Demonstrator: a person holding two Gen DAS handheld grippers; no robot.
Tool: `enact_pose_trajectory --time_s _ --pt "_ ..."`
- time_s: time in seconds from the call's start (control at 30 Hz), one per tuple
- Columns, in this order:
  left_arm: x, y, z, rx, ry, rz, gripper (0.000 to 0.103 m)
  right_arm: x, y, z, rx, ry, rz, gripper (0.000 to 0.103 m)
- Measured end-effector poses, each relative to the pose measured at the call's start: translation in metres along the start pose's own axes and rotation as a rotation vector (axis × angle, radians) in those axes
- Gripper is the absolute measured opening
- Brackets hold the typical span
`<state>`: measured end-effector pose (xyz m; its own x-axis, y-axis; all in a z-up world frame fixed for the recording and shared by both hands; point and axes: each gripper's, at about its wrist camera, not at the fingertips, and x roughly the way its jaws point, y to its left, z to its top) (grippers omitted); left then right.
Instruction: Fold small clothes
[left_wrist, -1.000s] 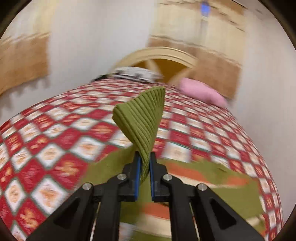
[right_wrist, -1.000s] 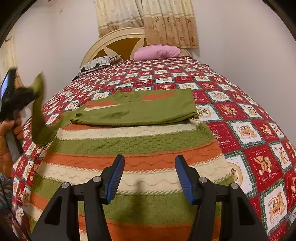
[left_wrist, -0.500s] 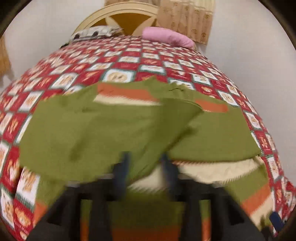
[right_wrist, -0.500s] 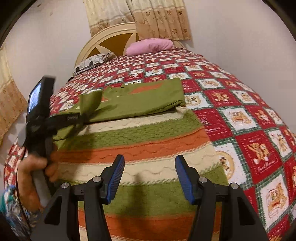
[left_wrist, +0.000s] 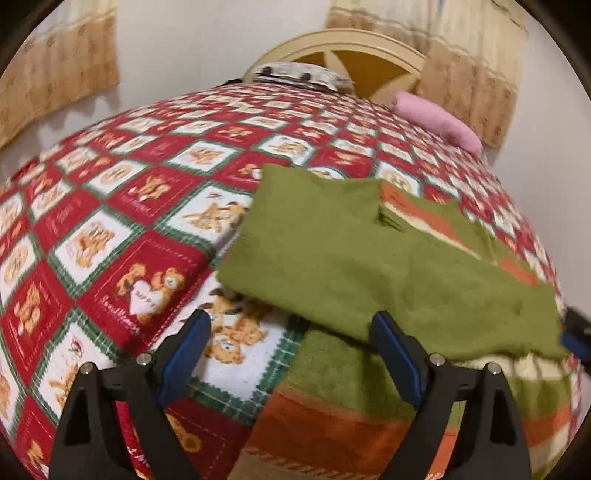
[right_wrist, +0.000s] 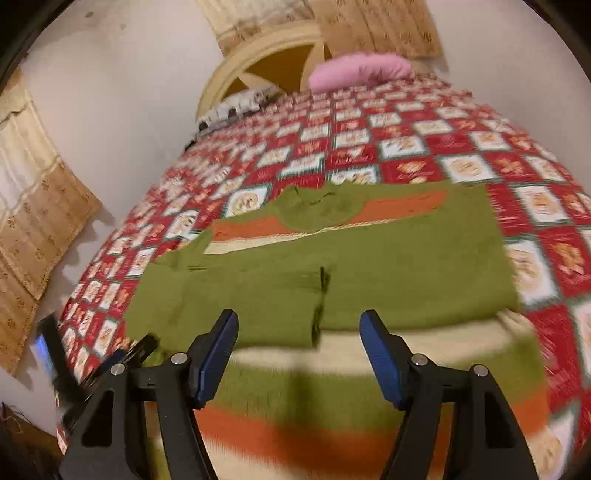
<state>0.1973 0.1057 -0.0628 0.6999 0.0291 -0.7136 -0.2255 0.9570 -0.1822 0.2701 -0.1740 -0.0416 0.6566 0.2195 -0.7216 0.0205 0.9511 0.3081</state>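
Note:
A striped green, orange and cream sweater (right_wrist: 332, 391) lies flat on the bed. Both green sleeves (right_wrist: 325, 288) are folded across its chest and meet near the middle. In the left wrist view the folded left sleeve (left_wrist: 351, 266) lies just ahead of my left gripper (left_wrist: 291, 350), which is open and empty above the sweater's left edge. My right gripper (right_wrist: 299, 350) is open and empty above the sweater's cream stripe, just short of the sleeve cuffs. The left gripper also shows at the left edge of the right wrist view (right_wrist: 122, 354).
The bed carries a red, white and green teddy-bear quilt (left_wrist: 122, 229). A pink pillow (right_wrist: 358, 70) and a patterned pillow (left_wrist: 295, 74) lie by the cream headboard (right_wrist: 266, 55). Curtains (right_wrist: 33, 221) hang on the left wall. White walls border the bed.
My left gripper carried the left sleeve over the sweater's chest, let it go and opened. It now sits lower at the sweater's left edge. My right gripper moved forward over the sweater.

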Motion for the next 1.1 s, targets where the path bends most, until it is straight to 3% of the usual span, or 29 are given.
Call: enact_pose_trajectory --time_s 0.13,0.2,0.23,0.27,0.33,0.5,0.63,0.8,0.97,1.1 --pt "0.007 0.017 -0.001 -0.107 0.032 -0.023 0.091 0.058 0.015 0.002 -0.051 0.076 -0.105 0.068" --pt "0.011 0.019 -0.001 -0.14 0.037 -0.04 0.091 0.059 0.027 -0.002 -0.132 0.023 -0.165 0.049" --pt "0.009 0.019 -0.001 -0.145 0.027 -0.045 0.091 0.06 0.032 -0.003 -0.162 0.028 -0.176 0.027" --pt "0.009 0.018 -0.001 -0.144 0.027 -0.045 0.091 0.06 0.036 -0.004 -0.178 0.03 -0.178 0.018" --pt "0.011 0.017 -0.001 -0.142 0.031 -0.043 0.091 0.053 0.043 0.0 -0.197 0.02 -0.175 0.01" --pt "0.009 0.025 -0.001 -0.182 0.018 -0.077 0.092 0.008 0.069 0.032 -0.275 -0.113 -0.167 0.01" --pt "0.01 0.022 0.0 -0.171 0.021 -0.056 0.092 -0.039 0.082 0.069 -0.308 -0.243 -0.169 0.01" --pt "0.012 0.021 0.0 -0.161 0.029 -0.04 0.092 -0.076 0.07 0.093 -0.355 -0.356 -0.277 0.01" --pt "0.013 0.018 0.0 -0.146 0.033 -0.022 0.092 -0.062 0.013 0.092 -0.286 -0.288 -0.345 0.01" --pt "0.014 0.018 0.0 -0.143 0.034 -0.018 0.092 -0.026 -0.031 0.07 -0.252 -0.187 -0.392 0.01"
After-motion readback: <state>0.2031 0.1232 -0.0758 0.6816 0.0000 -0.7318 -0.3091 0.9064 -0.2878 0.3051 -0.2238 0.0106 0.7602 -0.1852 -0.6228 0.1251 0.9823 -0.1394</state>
